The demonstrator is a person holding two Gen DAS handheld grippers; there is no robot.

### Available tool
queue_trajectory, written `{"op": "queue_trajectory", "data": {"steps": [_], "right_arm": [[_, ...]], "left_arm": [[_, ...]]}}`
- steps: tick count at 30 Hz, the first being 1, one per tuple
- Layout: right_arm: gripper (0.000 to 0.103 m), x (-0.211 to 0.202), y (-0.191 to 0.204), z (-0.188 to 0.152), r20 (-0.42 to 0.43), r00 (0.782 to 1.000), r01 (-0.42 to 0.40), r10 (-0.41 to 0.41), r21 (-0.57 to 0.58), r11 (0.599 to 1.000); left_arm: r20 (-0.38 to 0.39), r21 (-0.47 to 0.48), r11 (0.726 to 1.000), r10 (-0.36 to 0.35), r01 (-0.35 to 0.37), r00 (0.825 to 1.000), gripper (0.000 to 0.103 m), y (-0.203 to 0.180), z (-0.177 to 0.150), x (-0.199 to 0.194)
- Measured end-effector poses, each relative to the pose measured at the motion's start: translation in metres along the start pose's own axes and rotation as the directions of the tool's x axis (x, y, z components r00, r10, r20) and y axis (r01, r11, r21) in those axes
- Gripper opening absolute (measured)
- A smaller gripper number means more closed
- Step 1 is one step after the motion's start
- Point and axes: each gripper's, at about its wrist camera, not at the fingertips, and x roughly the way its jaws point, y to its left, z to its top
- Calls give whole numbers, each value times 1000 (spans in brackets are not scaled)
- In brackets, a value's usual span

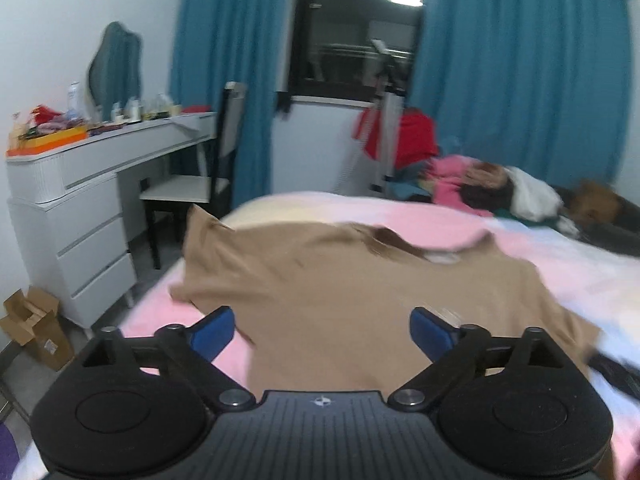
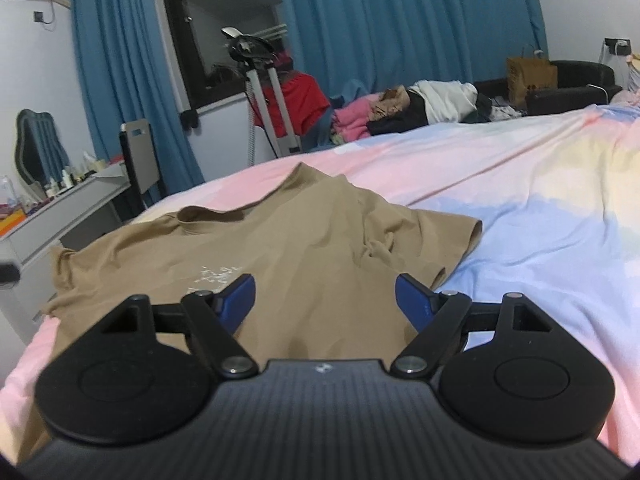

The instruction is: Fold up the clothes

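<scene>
I take the tan T-shirt as my landmark: it lies spread and rumpled on the bed, whose pastel pink, blue and yellow cover shows around it. Well to the left of the shirt, off the bed, I see a white dressing surface with drawers, its top crowded with bottles and small items, and a dark-legged chair tucked beside it. My left claw hangs over the near part of the shirt, released, its blue fingertips wide apart with only cloth showing between them; this view is blurred, so I cannot tell whether they touch the fabric. Beyond the shirt, teal curtains frame a dark window, and a red garment hangs by a metal stand below it. In the right wrist view my right claw is likewise released above the shirt's lower body, gripping nothing, with the pale chest print just left of its left finger and a short sleeve lying out toward the right. Farther back and right of the shirt, a heap of clothes in pink, white and dark colours sits at the far edge of the bed, with a brown paper bag beyond it.
</scene>
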Motion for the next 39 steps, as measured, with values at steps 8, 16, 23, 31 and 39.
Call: {"op": "queue_trajectory", "data": {"steps": [8, 16, 23, 31, 39], "right_arm": [[73, -25, -5, 3, -24, 999, -39, 40, 48, 998], [66, -19, -36, 3, -88, 996, 47, -31, 187, 981], [66, 46, -72, 15, -112, 988, 130, -104, 262, 956], [55, 139, -121, 19, -150, 972, 221, -179, 337, 915], [8, 154, -109, 54, -49, 969, 248, -243, 175, 953]], "left_arm": [[-3, -26, 994, -104, 104, 995, 103, -8, -51, -34], [-35, -101, 990, -98, 94, 995, 103, 2, -63, -15], [-113, -164, 984, -85, 66, 990, 103, 15, -65, 25], [-118, -173, 978, -136, 115, 984, 103, 17, -72, 65], [-120, -200, 972, -149, 123, 981, 103, 19, -75, 99]]}}
